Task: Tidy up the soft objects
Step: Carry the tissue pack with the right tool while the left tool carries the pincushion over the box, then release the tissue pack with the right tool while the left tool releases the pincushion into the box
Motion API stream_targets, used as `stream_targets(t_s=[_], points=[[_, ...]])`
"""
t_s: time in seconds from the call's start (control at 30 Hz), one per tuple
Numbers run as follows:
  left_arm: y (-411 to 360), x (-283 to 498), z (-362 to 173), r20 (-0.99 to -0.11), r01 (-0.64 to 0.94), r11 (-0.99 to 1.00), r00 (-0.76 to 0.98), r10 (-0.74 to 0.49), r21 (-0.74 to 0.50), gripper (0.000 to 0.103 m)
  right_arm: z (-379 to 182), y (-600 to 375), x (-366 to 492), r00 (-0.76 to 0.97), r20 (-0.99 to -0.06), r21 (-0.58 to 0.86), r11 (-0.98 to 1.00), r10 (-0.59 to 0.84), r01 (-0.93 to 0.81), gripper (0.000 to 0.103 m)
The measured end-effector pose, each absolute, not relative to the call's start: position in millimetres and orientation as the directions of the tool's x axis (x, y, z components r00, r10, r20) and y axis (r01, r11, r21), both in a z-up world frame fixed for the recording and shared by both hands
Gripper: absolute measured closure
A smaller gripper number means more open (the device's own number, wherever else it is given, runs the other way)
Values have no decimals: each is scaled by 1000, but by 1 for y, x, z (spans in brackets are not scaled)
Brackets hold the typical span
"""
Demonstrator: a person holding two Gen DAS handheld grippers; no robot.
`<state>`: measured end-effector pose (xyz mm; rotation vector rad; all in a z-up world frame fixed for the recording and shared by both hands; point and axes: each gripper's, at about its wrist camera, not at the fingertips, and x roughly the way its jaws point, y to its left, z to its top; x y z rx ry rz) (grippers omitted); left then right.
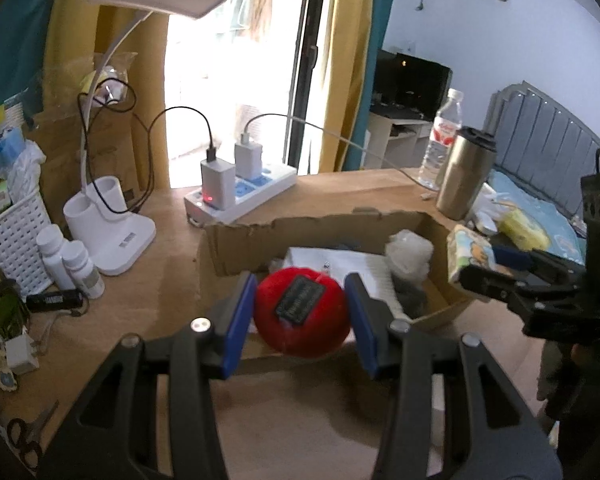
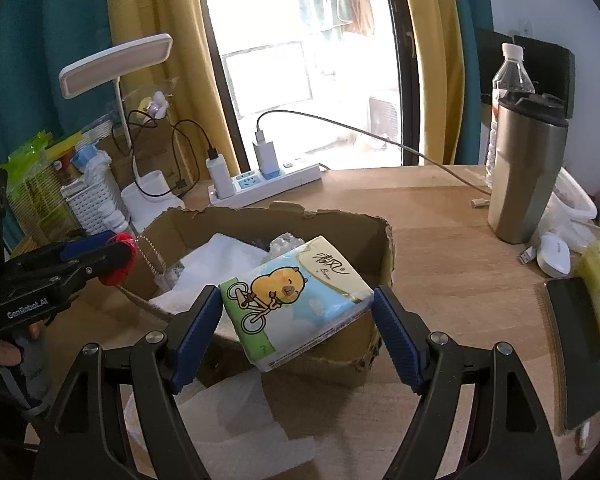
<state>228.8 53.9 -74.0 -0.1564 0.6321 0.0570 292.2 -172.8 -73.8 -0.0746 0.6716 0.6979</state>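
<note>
Red plush (image 1: pixel 302 322) gripped in left claw (image 1: pixel 300 320), label blurred, tissue pack (image 2: pixel 296 300) in right claw (image 2: pixel 296 322)

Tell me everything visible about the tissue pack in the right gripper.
The tissue pack is a soft plastic-wrapped block, printed with a yellow chick on a bicycle over blue, green and cream. The right gripper clamps it by its two ends, tilted, above the near edge of the torn cardboard box. Only the blue pads touch it.
</note>
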Motion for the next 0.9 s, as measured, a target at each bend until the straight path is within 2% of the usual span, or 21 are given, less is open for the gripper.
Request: stream_targets(t_s=[0.3, 0.7, 0.83, 0.9], points=[[61, 251, -79, -595, -129, 988, 802, 55, -83, 56, -81, -171, 311, 563, -595, 167, 773, 574, -612, 23], [75, 270, -86, -620, -130, 988, 783, 52, -80, 55, -83, -167, 319, 578, -600, 152, 788, 553, -597, 23], [75, 269, -88, -620, -129, 987, 783, 43, -94, 48, -83, -166, 319, 584, -602, 145, 794, 545, -591, 22], [73, 268, -87, -618, -122, 988, 786, 39, -92, 40, -83, -166, 319, 586, -603, 144, 796, 542, -588, 22]])
